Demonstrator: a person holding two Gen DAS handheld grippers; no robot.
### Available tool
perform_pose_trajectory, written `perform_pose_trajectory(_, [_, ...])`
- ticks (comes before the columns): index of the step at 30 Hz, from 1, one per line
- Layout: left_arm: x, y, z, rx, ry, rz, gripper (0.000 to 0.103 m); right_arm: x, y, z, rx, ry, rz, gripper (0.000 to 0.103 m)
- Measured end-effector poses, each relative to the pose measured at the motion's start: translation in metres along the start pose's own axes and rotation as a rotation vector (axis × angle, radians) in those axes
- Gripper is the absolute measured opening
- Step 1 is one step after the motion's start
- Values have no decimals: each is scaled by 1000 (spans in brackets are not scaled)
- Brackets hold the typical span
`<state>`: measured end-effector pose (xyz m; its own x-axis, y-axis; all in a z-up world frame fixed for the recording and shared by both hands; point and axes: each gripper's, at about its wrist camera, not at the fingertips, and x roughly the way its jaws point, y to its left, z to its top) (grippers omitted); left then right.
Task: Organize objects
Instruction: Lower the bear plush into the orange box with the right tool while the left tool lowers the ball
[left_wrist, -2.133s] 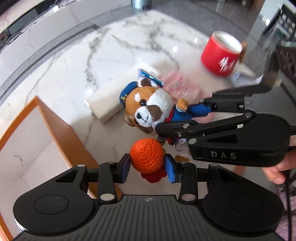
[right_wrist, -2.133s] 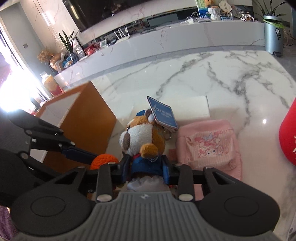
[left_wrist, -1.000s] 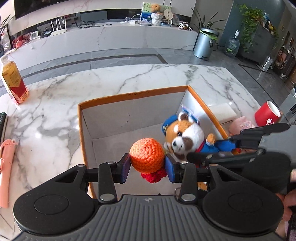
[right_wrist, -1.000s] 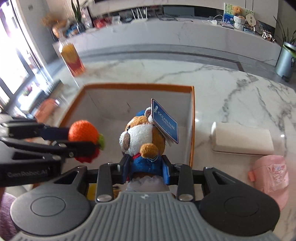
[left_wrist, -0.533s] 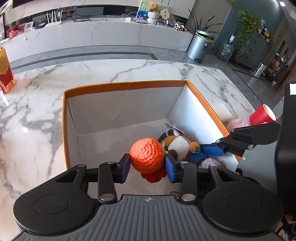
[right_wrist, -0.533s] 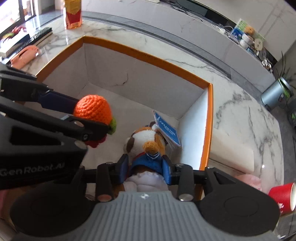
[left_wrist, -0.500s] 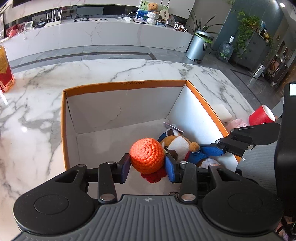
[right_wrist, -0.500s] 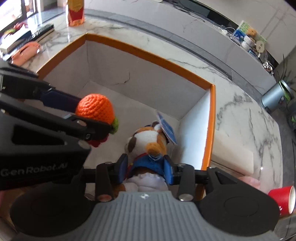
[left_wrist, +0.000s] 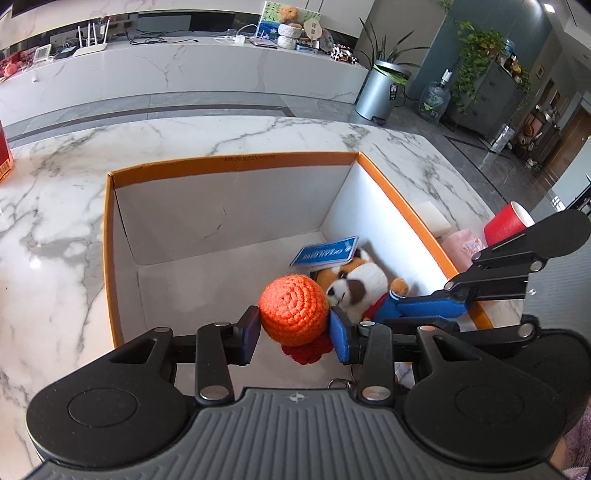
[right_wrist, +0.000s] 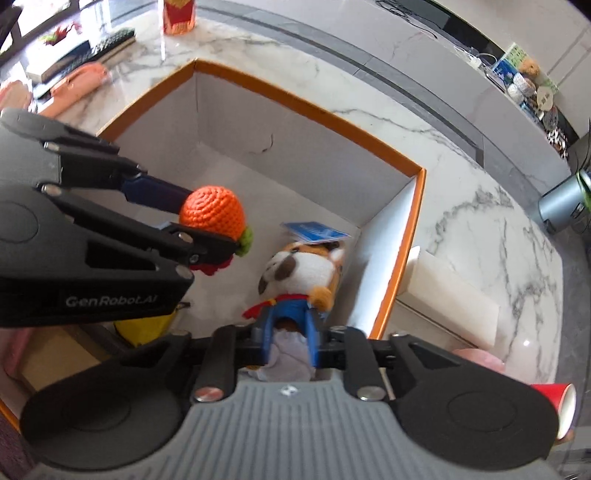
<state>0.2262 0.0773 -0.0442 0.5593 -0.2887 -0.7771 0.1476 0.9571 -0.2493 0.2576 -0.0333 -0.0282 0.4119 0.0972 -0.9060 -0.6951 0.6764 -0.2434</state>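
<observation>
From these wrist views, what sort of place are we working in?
Probably an open-plan home living area. A marble table holds the orange-rimmed box; behind it run a long marble console with routers, potted plants and a steel pedal bin.

Left gripper (left_wrist: 293, 330) tilted downward, jaws partway apart and clamped on both sides of a ball (left_wrist: 293, 310). Right gripper (right_wrist: 289, 341) pitched steeply down at its right, jaws just closed narrow, pinching the lower body of a plush (right_wrist: 295, 280), blue fingers (left_wrist: 424, 308) nearly together.
</observation>
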Motion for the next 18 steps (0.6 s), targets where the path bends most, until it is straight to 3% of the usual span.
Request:
perform_pose_trajectory(8, [10,-5,-4,36,46,-27,46,15,4,-7,-31,54,17,5])
perform_pose_trajectory(11, [16,-9,-5,49,64,-27,46,-1,-1,-9,-6,24,45,6])
perform_pose_trajectory(18, [30,-26,-11,141,143,-8,47,-46,-10,-24,7,-102,-5,9])
